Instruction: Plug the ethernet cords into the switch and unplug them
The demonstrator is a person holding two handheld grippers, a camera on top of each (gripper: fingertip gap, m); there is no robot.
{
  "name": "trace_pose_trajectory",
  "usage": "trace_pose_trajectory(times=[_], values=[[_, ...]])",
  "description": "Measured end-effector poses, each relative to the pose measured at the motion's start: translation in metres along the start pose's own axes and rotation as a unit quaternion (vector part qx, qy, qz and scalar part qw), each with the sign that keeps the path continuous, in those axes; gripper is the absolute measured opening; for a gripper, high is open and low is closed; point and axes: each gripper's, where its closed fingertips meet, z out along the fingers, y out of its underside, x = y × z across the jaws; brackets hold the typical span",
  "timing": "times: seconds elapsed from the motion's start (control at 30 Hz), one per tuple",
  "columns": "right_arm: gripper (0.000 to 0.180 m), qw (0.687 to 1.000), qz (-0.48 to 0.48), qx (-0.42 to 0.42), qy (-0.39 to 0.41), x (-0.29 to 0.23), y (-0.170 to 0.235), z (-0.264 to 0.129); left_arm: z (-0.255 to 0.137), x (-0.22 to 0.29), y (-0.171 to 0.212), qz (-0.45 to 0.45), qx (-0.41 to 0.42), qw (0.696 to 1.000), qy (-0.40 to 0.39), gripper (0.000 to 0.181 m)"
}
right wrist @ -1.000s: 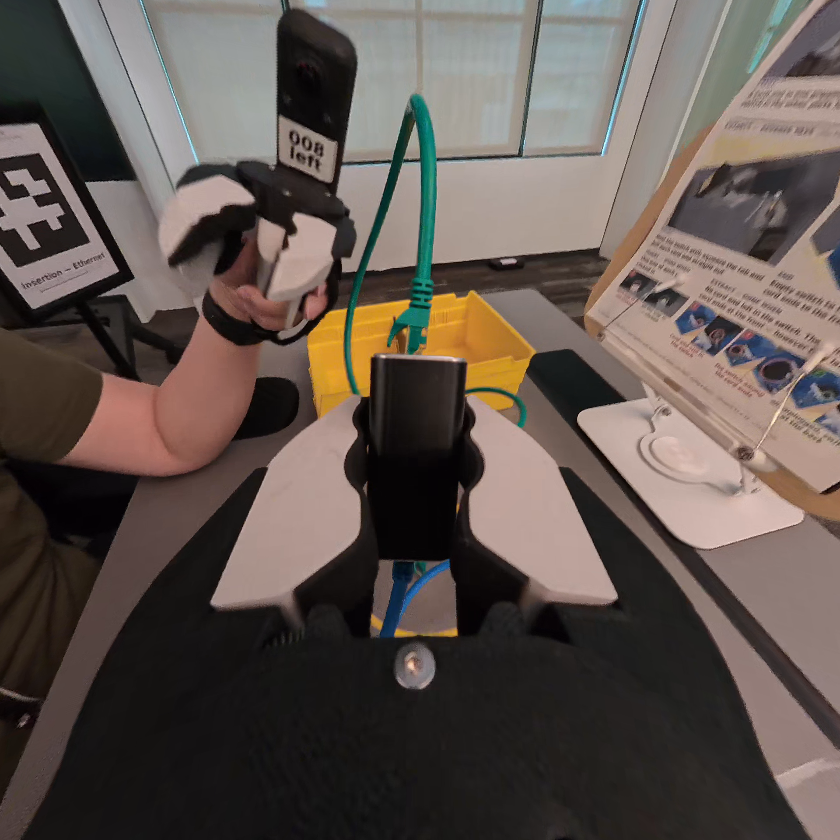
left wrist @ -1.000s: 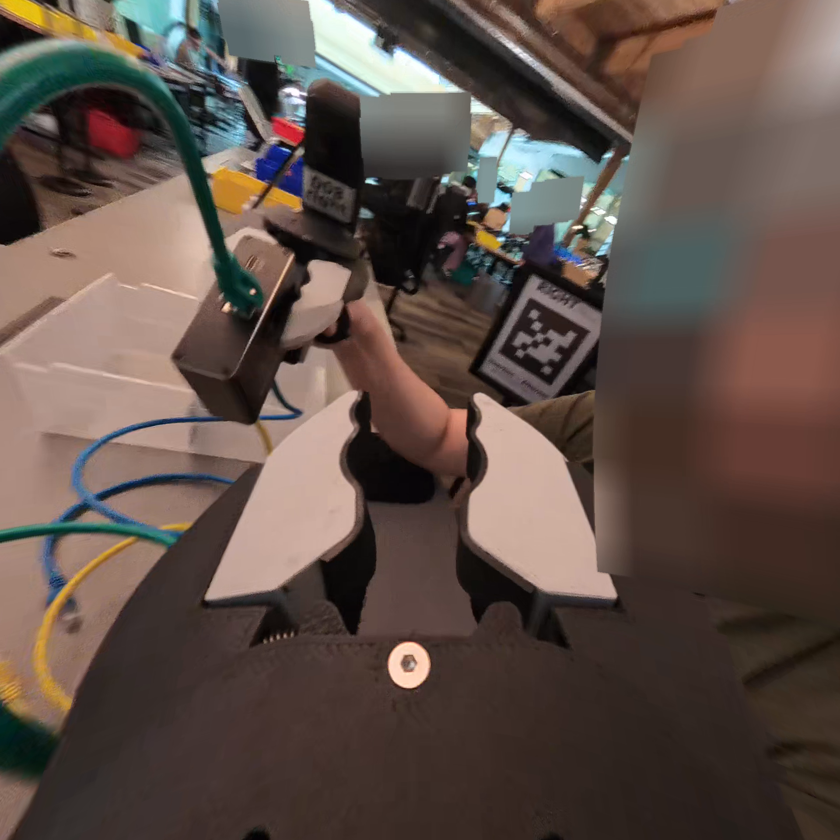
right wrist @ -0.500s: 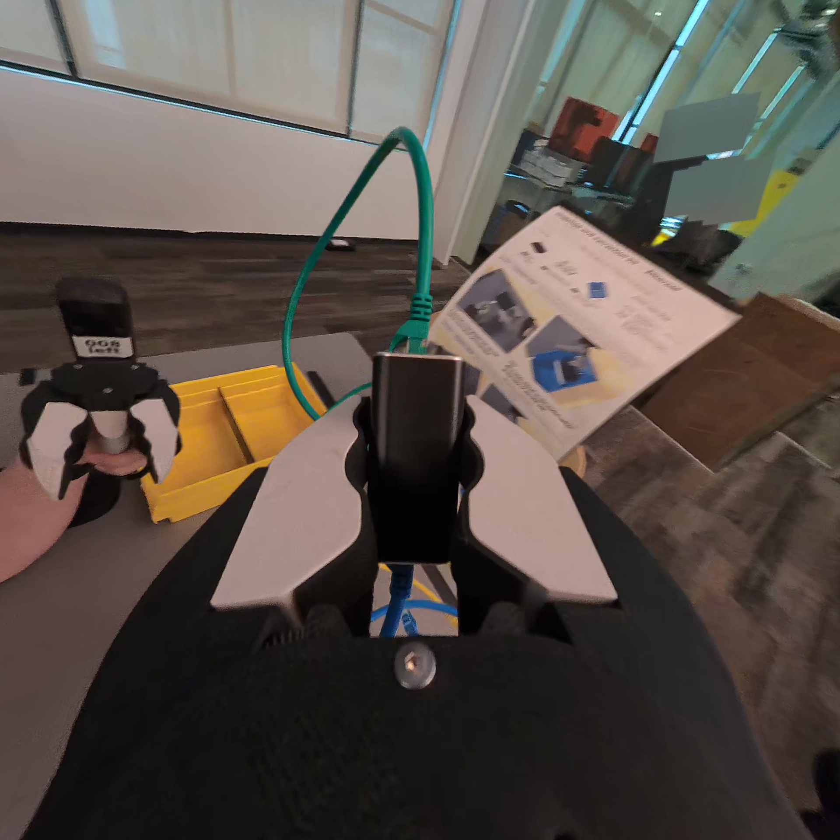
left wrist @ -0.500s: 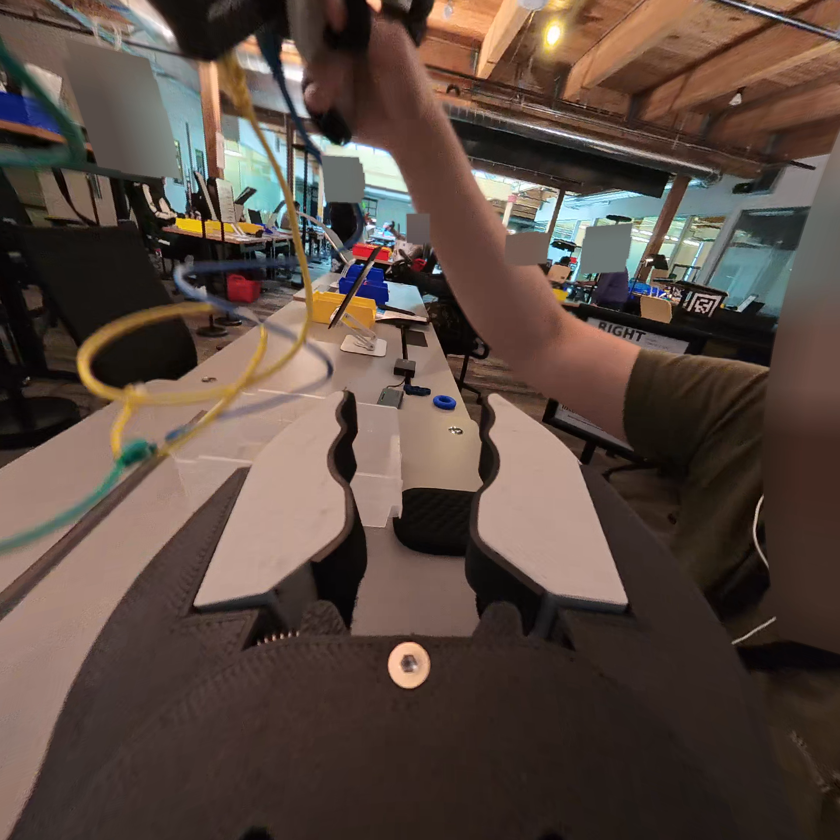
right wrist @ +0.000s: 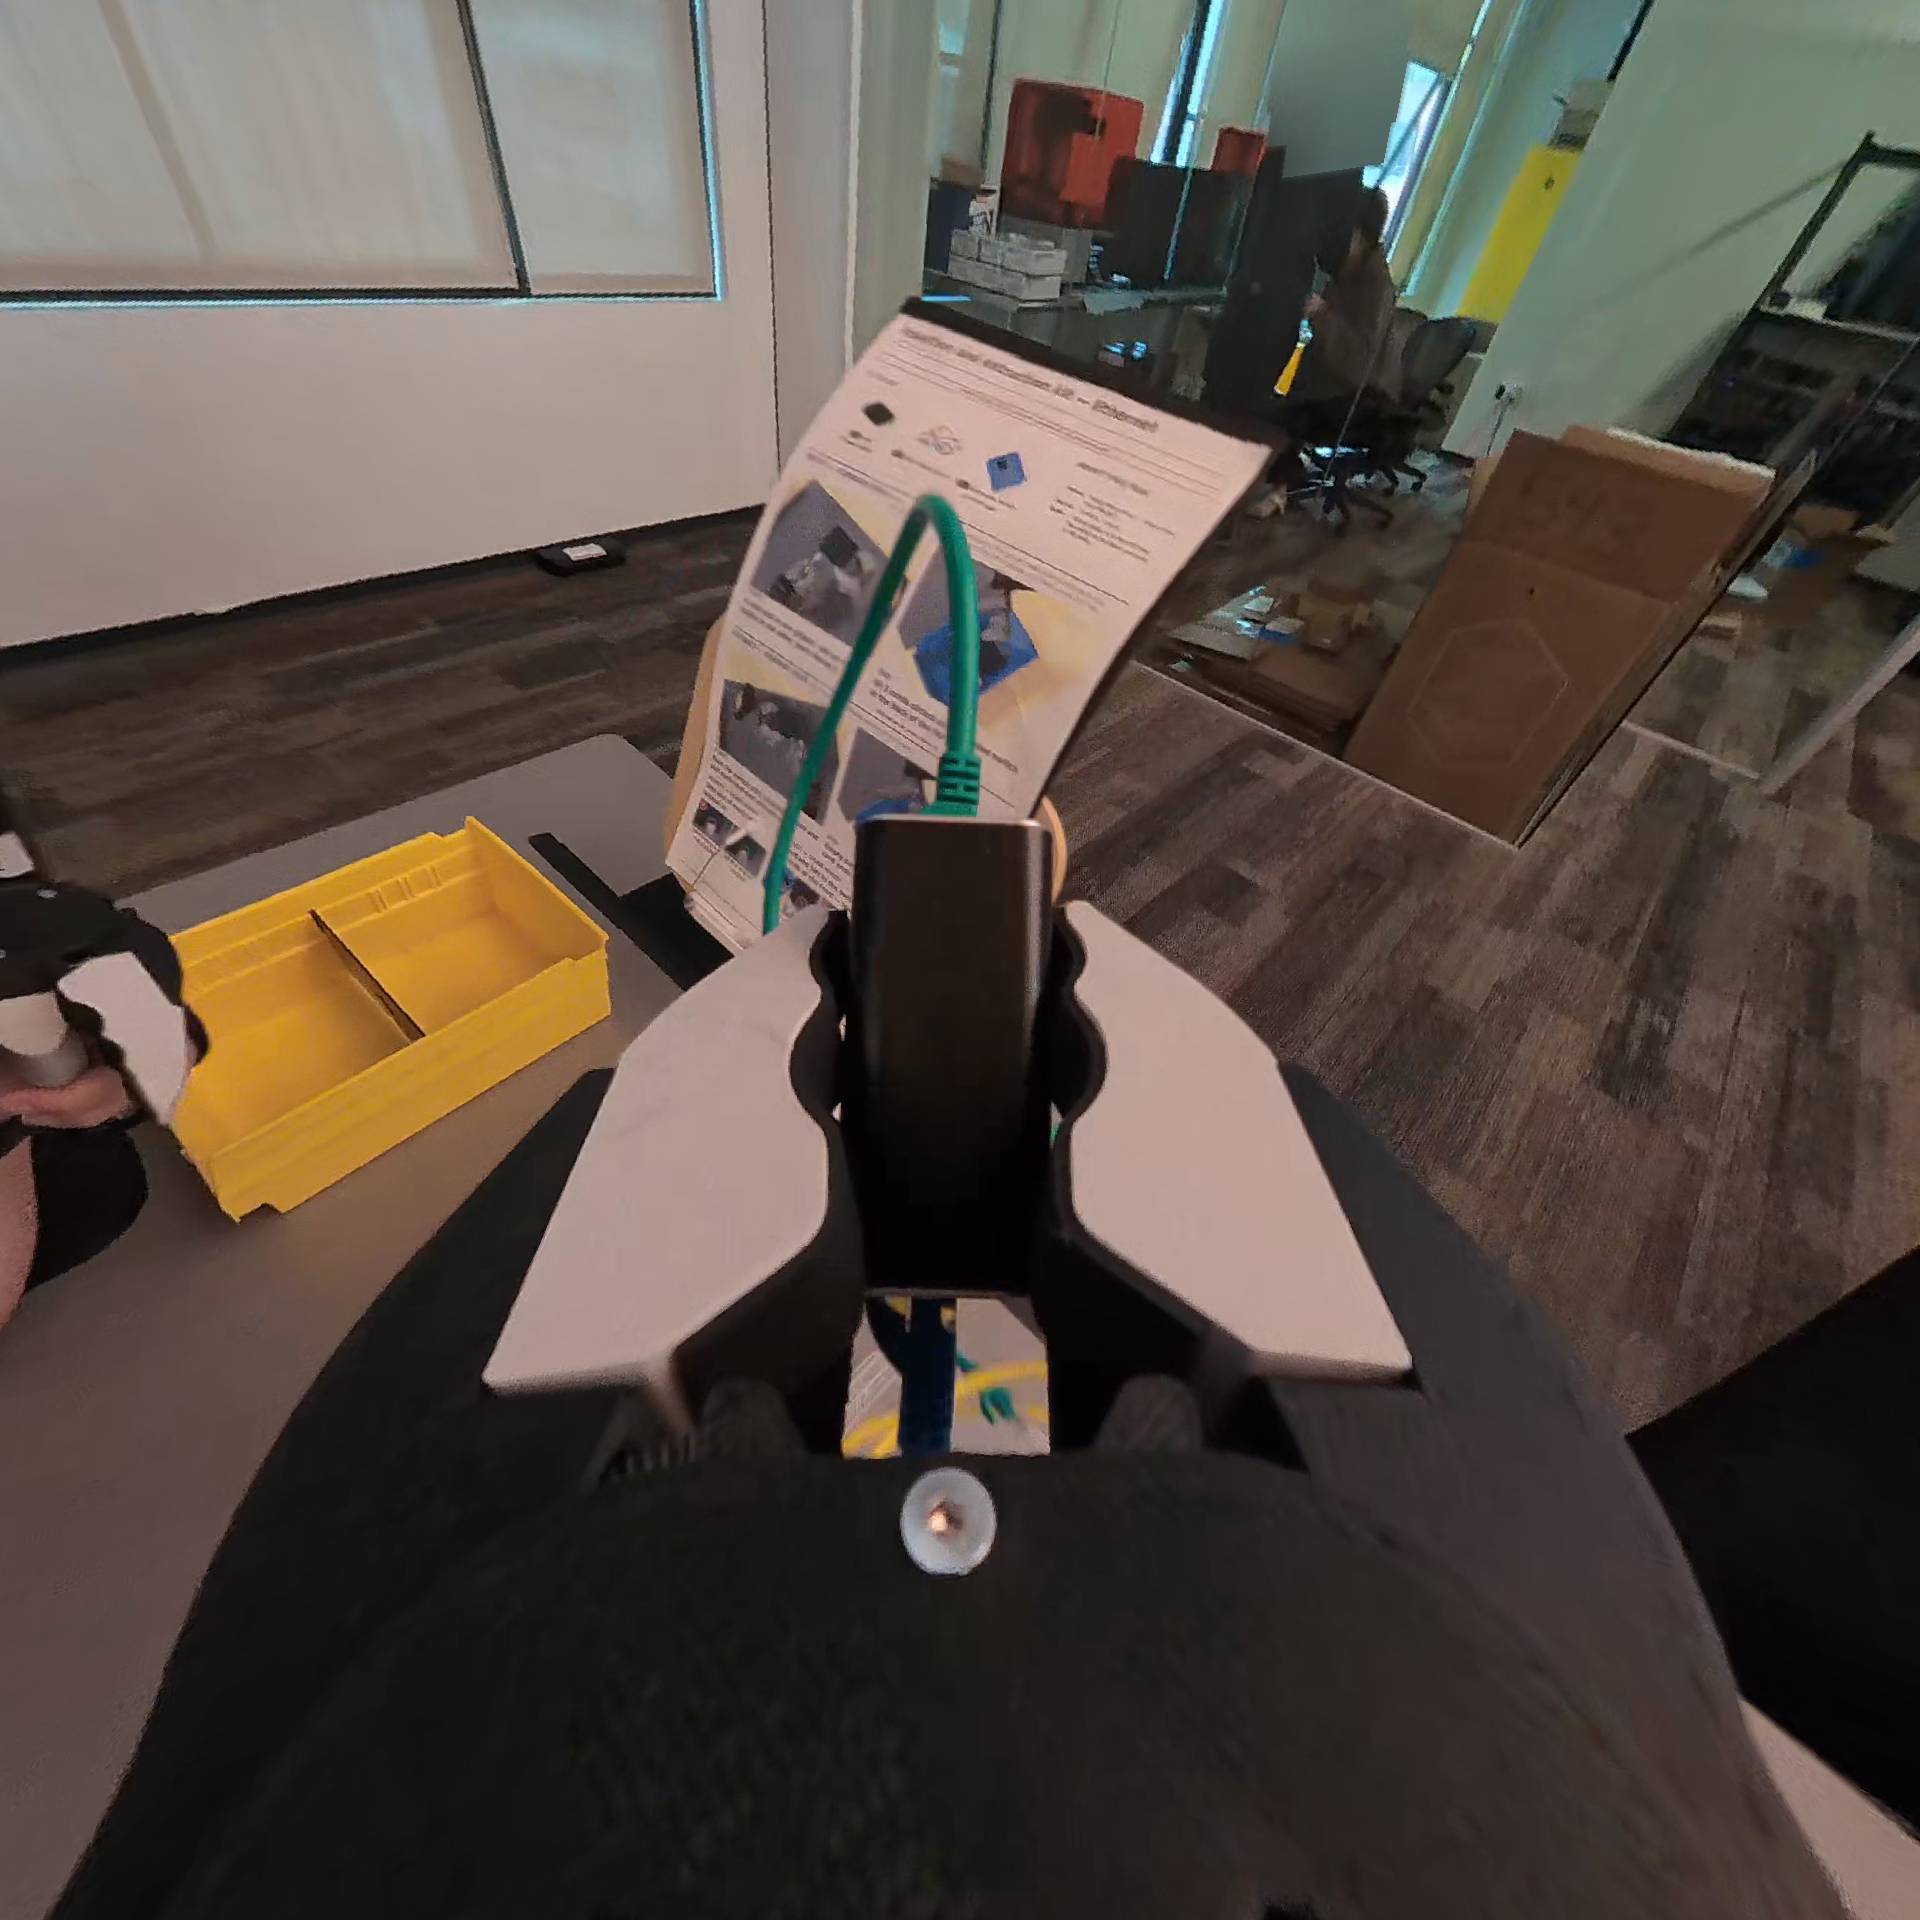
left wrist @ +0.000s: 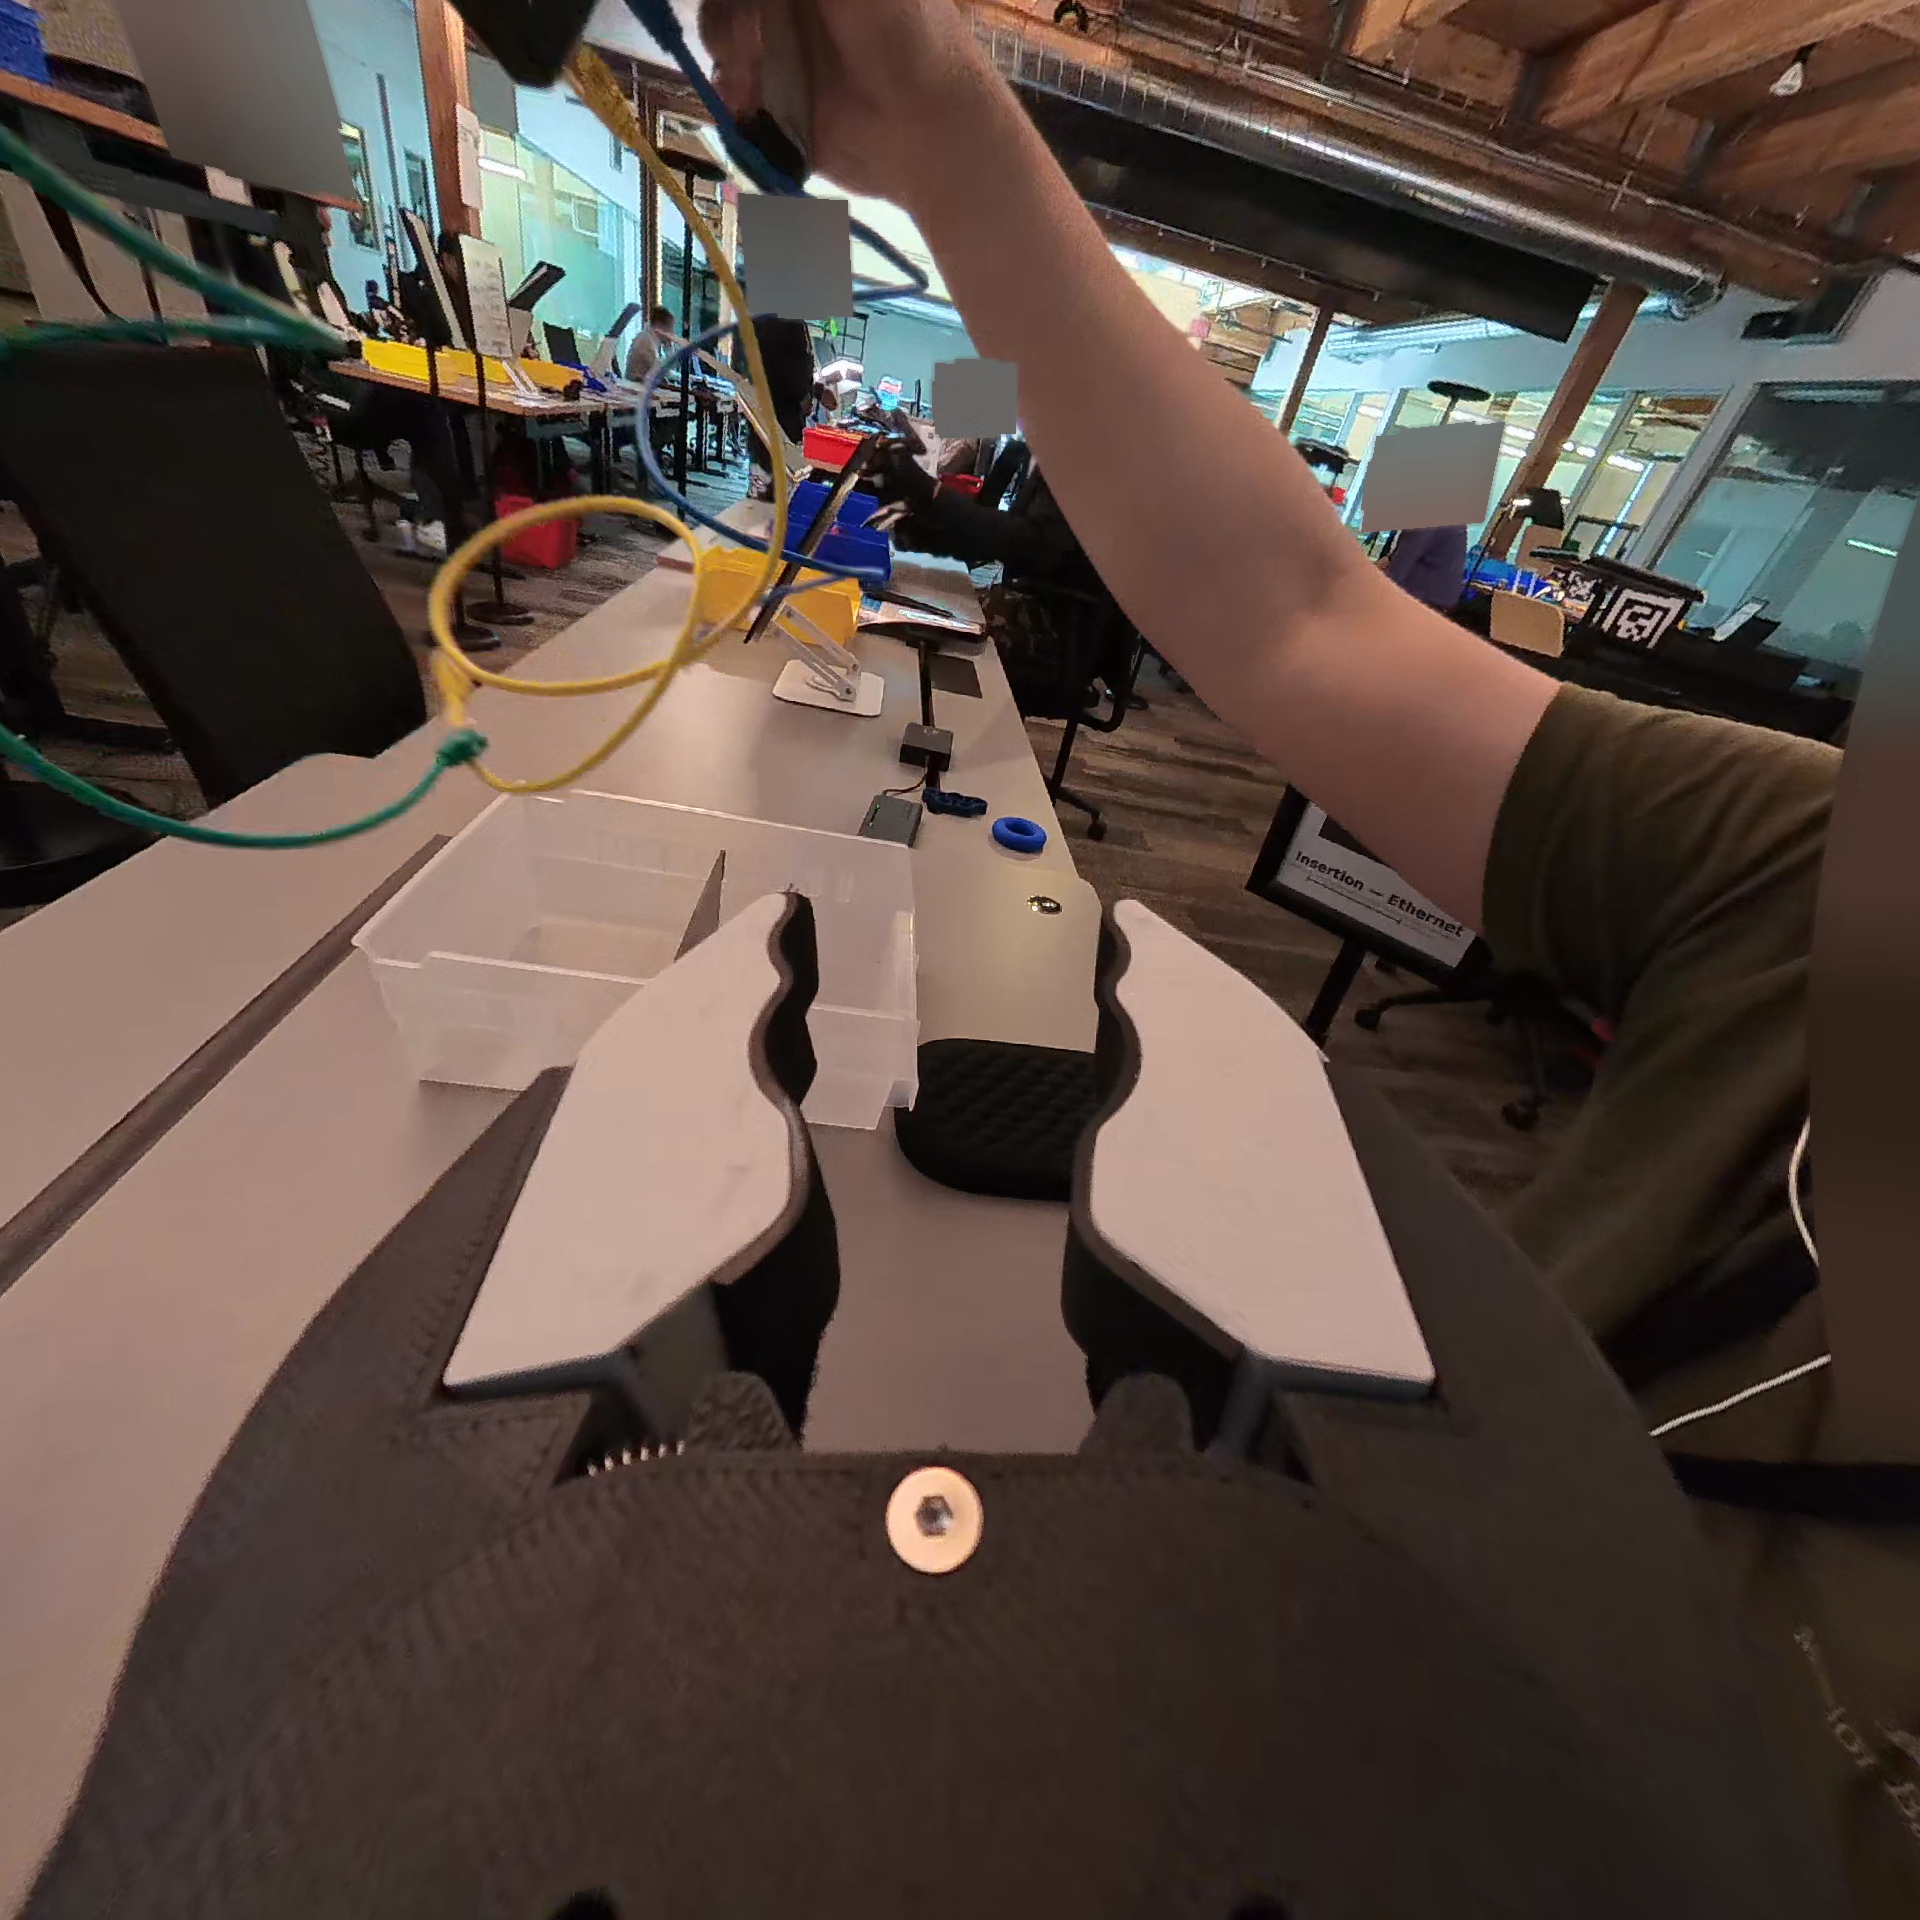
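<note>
My right gripper (right wrist: pixel 948 935) is shut on the black switch (right wrist: pixel 945 1039) and holds it high above the table. A green cord (right wrist: pixel 961 665) is plugged into the switch's far face and loops down. Blue and yellow cords hang below it; in the left wrist view the yellow cord (left wrist: pixel 582 582), blue cord (left wrist: pixel 665 416) and green cord (left wrist: pixel 260 831) dangle in the air at the upper left, and a corner of the switch (left wrist: pixel 520 36) shows at the top edge. My left gripper (left wrist: pixel 951 935) is open and empty, low over the grey table (left wrist: pixel 208 1039).
A clear plastic bin (left wrist: pixel 582 935) sits just ahead of my left gripper. A yellow bin (right wrist: pixel 395 987) and a standing instruction sheet (right wrist: pixel 966 582) are on the table. A black pad (left wrist: pixel 997 1122) lies by the table edge. The person's arm (left wrist: pixel 1195 499) crosses above. The tips of one gripper are about 35 cm away from the tips of the other.
My right gripper has lifted the switch up and swung right, dragging the cords off the table into the air. My left gripper has dropped low toward the table and stayed open.
</note>
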Motion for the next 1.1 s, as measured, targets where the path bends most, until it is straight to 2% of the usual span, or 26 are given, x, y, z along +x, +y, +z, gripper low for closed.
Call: trace_pose_trajectory(times=[0.13, 0.33, 0.47, 0.67, 0.8, 0.9, 1.0, 1.1], values=[[0.036, 1.000, 0.025, 0.005, -0.004, 0.012, 0.012, 0.003, 0.002, -0.003, 0.003, 0.003, -0.008, 1.000, -0.008, 0.051], [0.036, 0.999, 0.027, 0.017, -0.040, 0.000, 0.006, 0.012, 0.003, -0.013, 0.008, -0.001, -0.019, 0.999, -0.026, 0.052], [0.036, 0.994, 0.014, 0.043, -0.099, -0.023, -0.004, 0.023, 0.004, -0.015, 0.009, -0.007, -0.022, 0.999, -0.026, 0.052], [0.036, 0.975, 0.042, 0.105, -0.190, -0.045, -0.006, 0.039, 0.000, -0.021, 0.009, 0.005, -0.024, 0.998, -0.053, 0.052], [0.036, 0.957, 0.076, 0.159, -0.232, -0.049, -0.012, 0.041, -0.014, -0.059, 0.012, -0.003, -0.024, 0.988, -0.150, 0.060], [0.036, 0.949, 0.088, 0.174, -0.247, -0.051, -0.013, 0.043, -0.035, -0.098, 0.016, -0.005, -0.032, 0.965, -0.261, 0.066], [0.036, 0.943, 0.095, 0.178, -0.264, -0.057, -0.010, 0.047, -0.058, -0.119, -0.004, 0.041, 0.023, 0.934, -0.353, 0.083], [0.036, 0.942, 0.106, 0.168, -0.272, -0.059, 0.002, 0.055, -0.063, -0.125, -0.006, 0.059, 0.033, 0.927, -0.368, 0.089]])
